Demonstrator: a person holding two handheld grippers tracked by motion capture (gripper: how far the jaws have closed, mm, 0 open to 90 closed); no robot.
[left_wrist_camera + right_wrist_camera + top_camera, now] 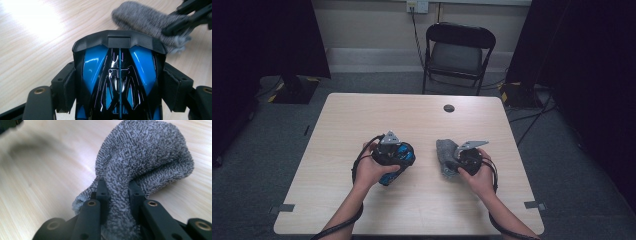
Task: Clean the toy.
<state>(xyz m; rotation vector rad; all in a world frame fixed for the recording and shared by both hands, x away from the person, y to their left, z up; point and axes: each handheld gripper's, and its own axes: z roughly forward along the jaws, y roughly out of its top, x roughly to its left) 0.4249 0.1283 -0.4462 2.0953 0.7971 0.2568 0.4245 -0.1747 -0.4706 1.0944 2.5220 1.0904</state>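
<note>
A pale wooden table (362, 120) is seen from above, bare across its far half, so that all the work is kept at the near edge within reach of both forearms. Behind it a black folding chair (458, 52) is pushed back against the wall, out of the way.

On the left side, a glossy blue-and-black toy car (120, 75) is clamped across its body by the left gripper (120, 85); the jaws are spread wide, and both pads are pressed to the car's flanks, probably so that it is steadied for wiping. In the high view the car (399, 162) is carried just over the table, left of centre.

To the right, a grey cloth (142, 160) is pinched by the right gripper (117, 192); its jaws are drawn nearly together, with a bunched fold caught between them. The loose end is left trailing on the wood, which suggests it is being gathered as a wiping pad. In the high view the cloth (445, 155) lies right of centre, just beside the car but apart from it, and the right gripper (457, 165) is bent over it.

The count is taken: one table, one chair, one car, one cloth, two grippers, two hands.
</note>
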